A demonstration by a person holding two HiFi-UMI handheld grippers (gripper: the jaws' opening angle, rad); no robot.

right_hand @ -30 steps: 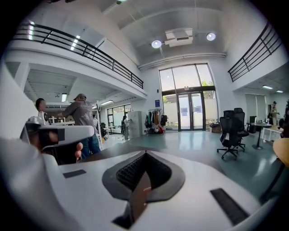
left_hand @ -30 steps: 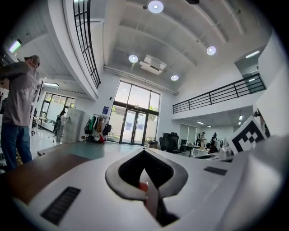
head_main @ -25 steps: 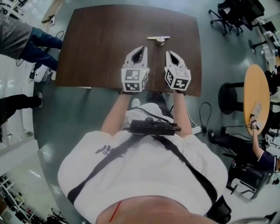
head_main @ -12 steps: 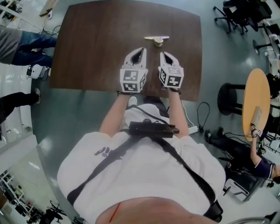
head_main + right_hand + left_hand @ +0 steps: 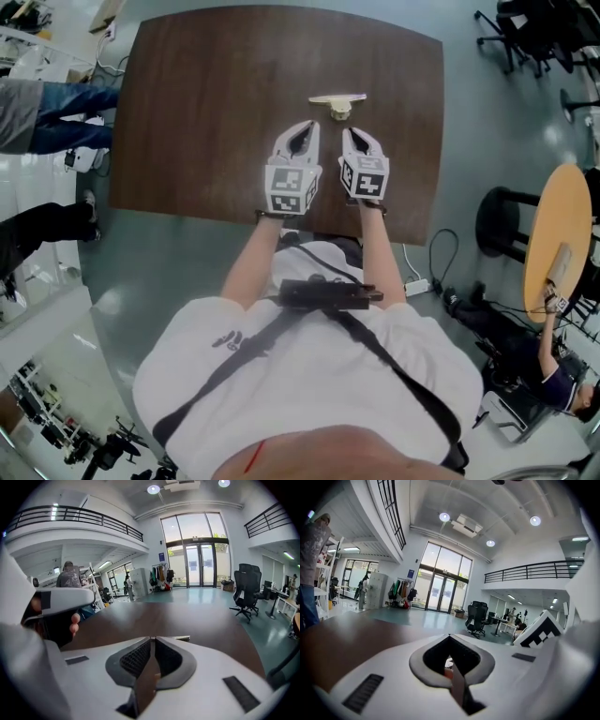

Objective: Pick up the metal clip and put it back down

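Note:
The metal clip (image 5: 337,101) lies on the dark brown table (image 5: 206,112), a pale flat bar with a round knob under it, right of the middle. Both grippers hover side by side just on the near side of it. My left gripper (image 5: 310,125) is shut with nothing between its jaws, its tips (image 5: 449,636) meeting in the left gripper view. My right gripper (image 5: 348,131) is also shut and empty, and it points at the clip. In the right gripper view the clip's edge (image 5: 182,638) shows just beyond the closed tips (image 5: 152,640).
Two people's legs (image 5: 47,122) stand at the table's left edge. Office chairs (image 5: 525,28) are at the far right, with a black stool (image 5: 502,225) and a round yellow table (image 5: 558,234) to the right. The left gripper's body (image 5: 56,602) fills the left of the right gripper view.
The right gripper has drawn in closer to the left one. Both stay shut, just short of the clip, which has not moved on the table.

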